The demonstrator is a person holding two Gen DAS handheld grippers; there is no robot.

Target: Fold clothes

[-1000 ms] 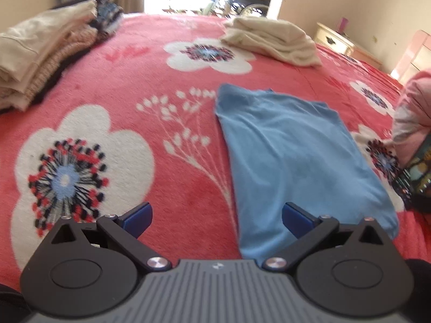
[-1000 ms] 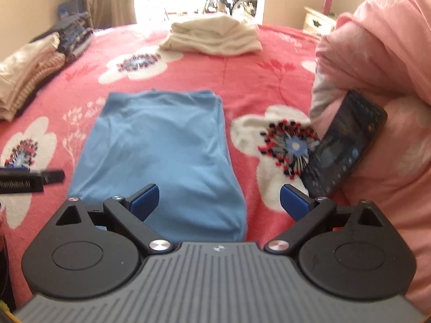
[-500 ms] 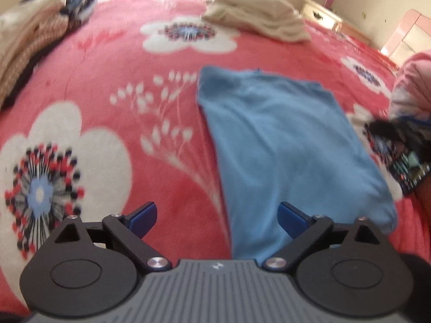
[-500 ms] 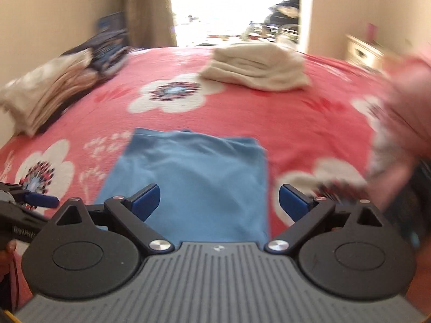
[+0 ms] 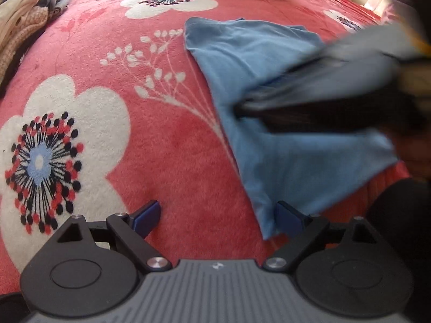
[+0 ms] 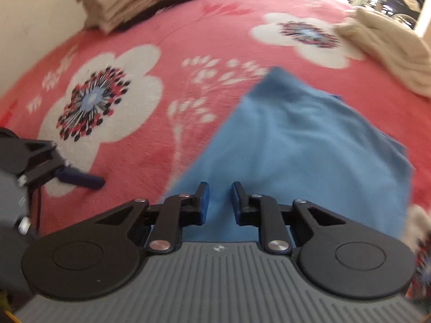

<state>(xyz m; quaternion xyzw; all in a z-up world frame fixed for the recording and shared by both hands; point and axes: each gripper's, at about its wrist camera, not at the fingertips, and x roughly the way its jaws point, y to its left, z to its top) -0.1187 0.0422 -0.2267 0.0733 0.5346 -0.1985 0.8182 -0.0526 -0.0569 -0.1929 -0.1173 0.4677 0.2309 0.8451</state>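
Right gripper (image 6: pixel 218 202) now over flat blue garment (image 6: pixel 296 148), jaws closing, nothing clamped.

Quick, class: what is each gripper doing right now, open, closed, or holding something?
Left gripper: open wide, closing slightly, at the near corner of the blue garment, gripping nothing.
Right gripper: closing over the blue garment, a gap still showing; no grip visible.

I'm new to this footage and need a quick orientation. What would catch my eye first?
A blue garment lies partly folded on a red floral blanket. The right claw is closing above its near end, while the left claw stands wide at its near corner.
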